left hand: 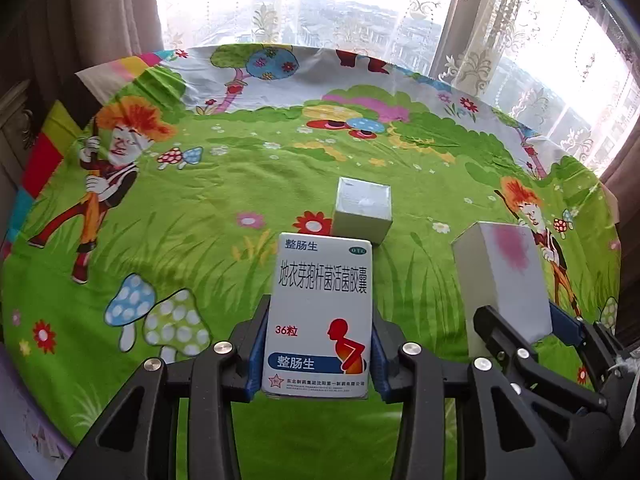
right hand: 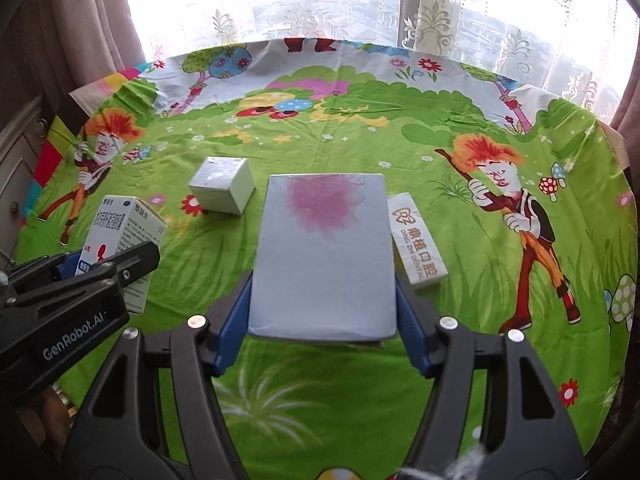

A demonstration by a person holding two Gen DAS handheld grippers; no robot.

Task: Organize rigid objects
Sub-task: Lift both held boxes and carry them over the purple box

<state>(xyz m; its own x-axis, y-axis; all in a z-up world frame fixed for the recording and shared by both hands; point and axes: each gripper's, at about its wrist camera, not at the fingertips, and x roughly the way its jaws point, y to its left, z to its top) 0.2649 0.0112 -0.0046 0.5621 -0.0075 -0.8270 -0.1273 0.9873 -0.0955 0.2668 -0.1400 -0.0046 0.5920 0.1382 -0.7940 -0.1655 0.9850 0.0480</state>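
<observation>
Cardboard is what both grippers have hold of, and it looks thin, light and stiff. Nearest in the left wrist view, the left gripper (left hand: pixel 318 354) has its blue pads pressed on the two narrow long sides of a white upright medicine carton with blue Chinese lettering and a red figure (left hand: pixel 320 312), gripping its lower half. The jaws stand fairly narrow, as the carton is slim. Its printed faces look glossy, so I judge that it could slip if tilted sharply, and hard squeezing would dent the hollow walls.

In the right wrist view, the right gripper (right hand: pixel 324 312) is clamped on the lower side edges of a wide flat pale grey box with a pink blotch on its face (right hand: pixel 324 256), jaws about half spread. This box is broader and probably a little heavier; held low down, its top could lever forward, so a steady wrist seems wise.

Just beyond, lying flat on the green cartoon-printed cloth (right hand: pixel 320 148), is a long white carton marked with a dental logo (right hand: pixel 416 240), partly hidden behind the grey box's right edge. Further left sits a small white cube-like box (right hand: pixel 223 190), free all round and apart from the others. Both look easiest taken across their short widths.

At the far edge hang lace curtains (right hand: pixel 440 8) over a bright window.
</observation>
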